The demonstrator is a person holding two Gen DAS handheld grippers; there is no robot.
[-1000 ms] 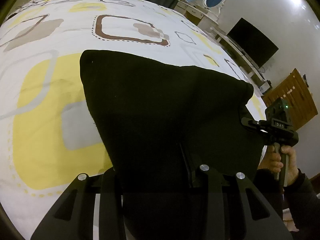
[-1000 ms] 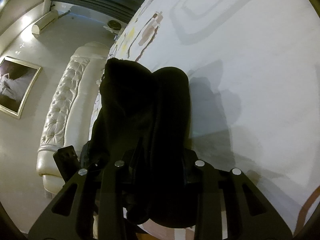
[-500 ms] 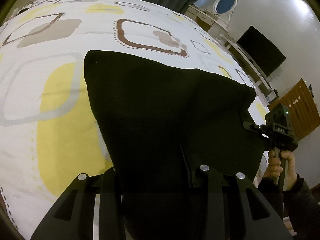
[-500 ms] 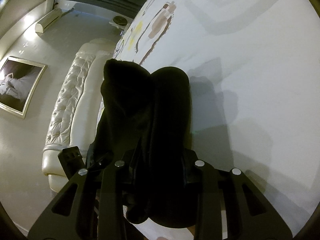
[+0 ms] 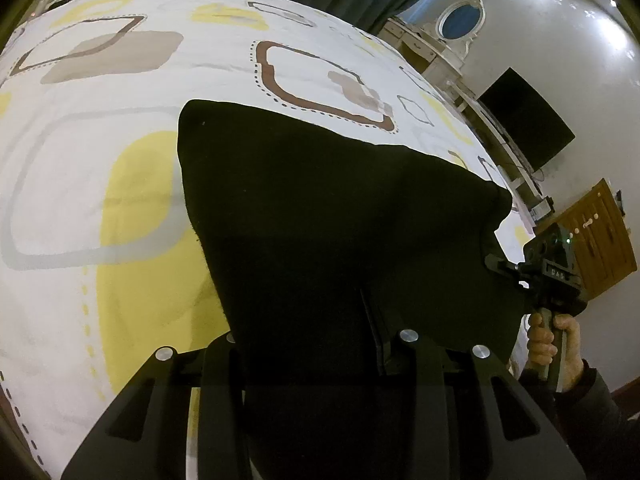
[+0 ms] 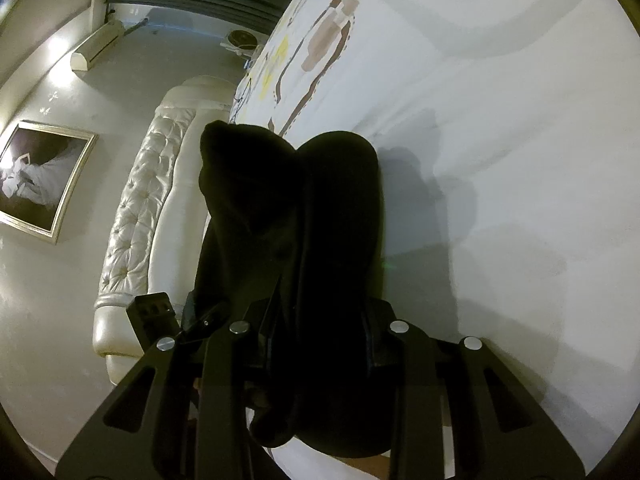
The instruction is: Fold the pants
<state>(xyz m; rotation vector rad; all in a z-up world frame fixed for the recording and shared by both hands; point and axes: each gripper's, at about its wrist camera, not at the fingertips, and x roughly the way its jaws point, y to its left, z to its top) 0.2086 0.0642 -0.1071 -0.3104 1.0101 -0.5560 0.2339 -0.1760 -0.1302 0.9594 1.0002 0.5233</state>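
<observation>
Holding soft black fabric pants (image 5: 328, 216) above patterned white bedspread (image 5: 100, 80); left gripper (image 5: 320, 344) and right gripper (image 6: 316, 340) both pinching cloth; we judge the fold mid-way, laying down remains.

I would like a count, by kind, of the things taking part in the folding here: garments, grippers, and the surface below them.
Garments: 1, the black pants.
Grippers: 2, the left gripper and the right gripper, each shut on the pants.
Surfaces: 1, the patterned bed sheet.
Total: 4.
</observation>
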